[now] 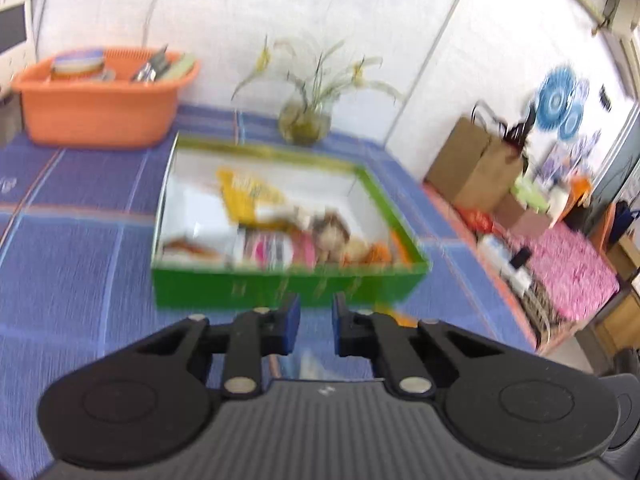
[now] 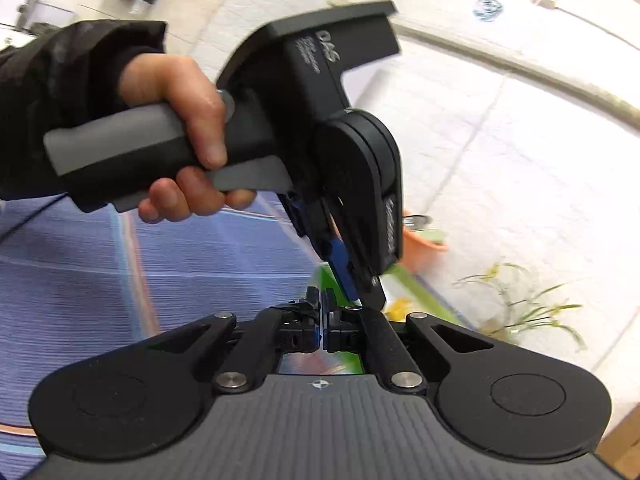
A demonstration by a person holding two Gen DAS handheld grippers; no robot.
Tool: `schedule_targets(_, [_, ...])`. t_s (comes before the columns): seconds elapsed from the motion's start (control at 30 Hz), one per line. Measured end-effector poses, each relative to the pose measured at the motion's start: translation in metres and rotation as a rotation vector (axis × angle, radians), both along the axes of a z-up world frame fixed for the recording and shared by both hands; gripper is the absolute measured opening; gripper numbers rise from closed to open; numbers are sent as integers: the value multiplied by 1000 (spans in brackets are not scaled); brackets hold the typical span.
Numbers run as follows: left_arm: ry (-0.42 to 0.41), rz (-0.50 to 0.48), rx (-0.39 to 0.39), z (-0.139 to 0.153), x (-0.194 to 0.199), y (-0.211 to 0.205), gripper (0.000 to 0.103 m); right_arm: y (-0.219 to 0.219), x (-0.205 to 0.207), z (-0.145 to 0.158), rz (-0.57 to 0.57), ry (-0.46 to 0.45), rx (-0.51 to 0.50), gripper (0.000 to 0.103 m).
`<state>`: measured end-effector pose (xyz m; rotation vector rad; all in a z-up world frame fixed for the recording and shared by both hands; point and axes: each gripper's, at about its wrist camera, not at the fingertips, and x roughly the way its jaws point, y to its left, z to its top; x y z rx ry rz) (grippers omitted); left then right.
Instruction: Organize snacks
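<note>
A green box (image 1: 280, 288) with a white inside sits on the blue checked tablecloth (image 1: 72, 264). It holds several snack packets, among them a yellow one (image 1: 244, 192) and a pink-and-white one (image 1: 272, 250). My left gripper (image 1: 316, 316) is open and empty, just in front of the box's near wall. My right gripper (image 2: 322, 312) is shut with nothing between its pads. In the right wrist view the left gripper (image 2: 356, 280), held by a hand (image 2: 180, 120), is close ahead, above a corner of the green box (image 2: 320, 276).
An orange basket (image 1: 100, 108) with tins and utensils stands at the back left. A glass vase with a plant (image 1: 306, 120) stands behind the box by the white wall. Beyond the table's right edge are paper bags (image 1: 476, 164) and a cluttered pink-covered surface (image 1: 568, 268).
</note>
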<state>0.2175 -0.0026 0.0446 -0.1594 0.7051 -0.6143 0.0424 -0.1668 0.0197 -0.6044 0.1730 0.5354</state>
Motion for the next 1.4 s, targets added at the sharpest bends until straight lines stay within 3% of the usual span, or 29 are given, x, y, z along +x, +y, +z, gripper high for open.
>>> schedule_targets(0.17, [-27, -10, -30, 10, 25, -20, 5, -16, 32, 12, -124, -60, 42, 0])
schedule_targets(0.23, [-18, 1, -29, 7, 29, -19, 5, -28, 44, 18, -158, -19, 126, 0])
schedule_targets(0.3, [-5, 10, -17, 0, 26, -12, 5, -46, 53, 20, -155, 92, 239, 3])
schedule_targets(0.33, [9, -1, -2, -5, 22, -8, 6, -54, 57, 18, -147, 162, 297, 17])
schedule_targets(0.37, [22, -13, 17, -9, 19, -6, 10, -62, 63, 13, -138, 268, 351, 20])
schedule_targets(0.43, [47, -25, 63, -22, 10, 0, 53, -72, 76, -2, -157, 445, 433, 32])
schedule_targets(0.47, [54, -38, 71, -27, 3, 4, 58, -75, 80, -11, -167, 521, 457, 37])
schedule_targets(0.53, [46, -57, 88, -35, -14, 10, 59, -72, 87, -28, -208, 602, 476, 48])
schedule_targets(0.6, [34, -76, 105, -43, -37, 15, 62, -71, 90, -39, -271, 645, 474, 77])
schedule_targets(0.63, [33, -95, 113, -48, -47, 14, 65, -70, 92, -41, -297, 676, 471, 86])
schedule_targets(0.77, [65, -170, 194, -71, -71, -5, 67, -66, 107, -52, -366, 843, 447, 90])
schedule_targets(0.87, [67, -190, 250, -85, -71, -23, 67, -62, 112, -51, -365, 872, 473, 98])
schedule_targets(1.1, [61, -183, 223, -95, -53, -34, 67, -33, 131, -45, -388, 906, 369, 103])
schedule_targets(1.17, [45, -191, 235, -96, -55, -34, 62, -24, 137, -45, -409, 893, 328, 103])
schedule_targets(1.23, [22, -188, 253, -96, -59, -35, 51, -14, 141, -45, -415, 879, 277, 103])
schedule_targets(1.33, [27, -185, 241, -96, -61, -32, 47, 0, 141, -49, -387, 827, 183, 103])
schedule_targets(1.37, [28, -180, 236, -96, -62, -31, 47, 2, 137, -50, -354, 794, 163, 99])
schedule_targets(1.4, [23, -183, 238, -96, -63, -31, 46, 2, 132, -51, -319, 768, 157, 89])
